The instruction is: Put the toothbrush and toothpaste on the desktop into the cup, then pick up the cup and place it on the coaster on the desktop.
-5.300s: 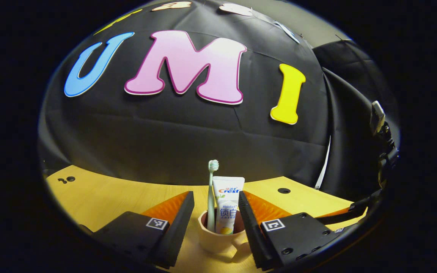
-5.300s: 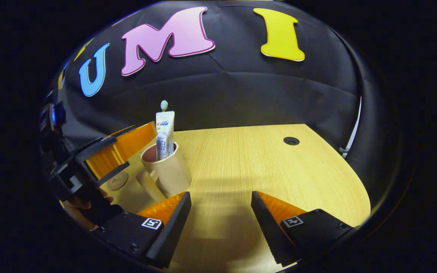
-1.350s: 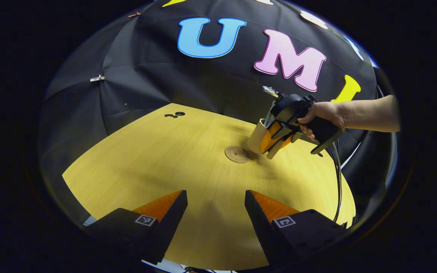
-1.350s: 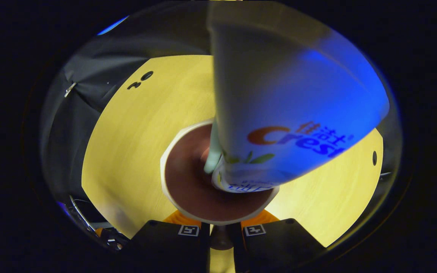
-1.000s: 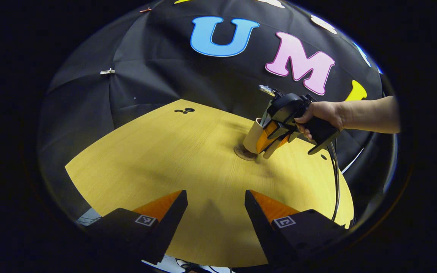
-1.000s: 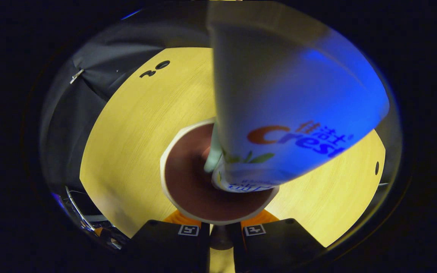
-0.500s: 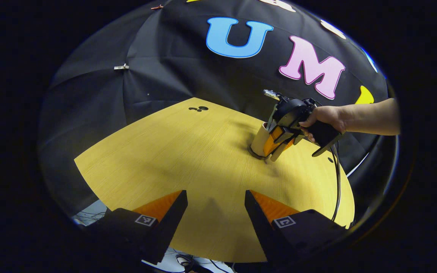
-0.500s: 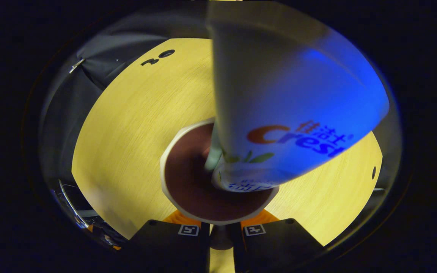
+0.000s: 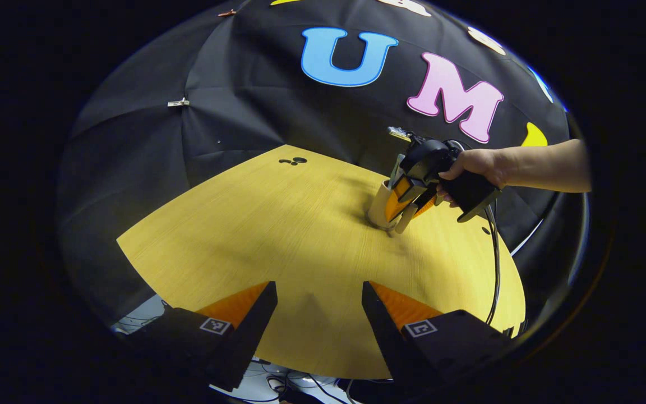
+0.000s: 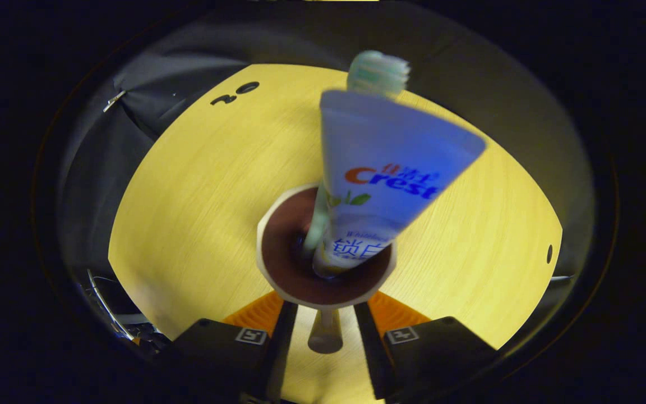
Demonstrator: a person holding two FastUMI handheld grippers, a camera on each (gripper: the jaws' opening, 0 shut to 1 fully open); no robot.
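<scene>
Right gripper view: the right tool (image 10: 323, 314), clamped on the handle half a second ago, is now spread beside it; the beige cup (image 10: 326, 249) holding toothbrush (image 10: 378, 72) and toothpaste tube (image 10: 379, 179) is judged released, presumably on the coaster. The left tool (image 9: 319, 311) is held spread above the yellow wooden desk (image 9: 278, 224).

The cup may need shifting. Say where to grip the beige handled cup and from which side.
Grip the beige cup by its handle, coming down on the handle's side: it juts clear of the wall, while the white toothpaste tube and pale green toothbrush crowd the mouth.
</scene>
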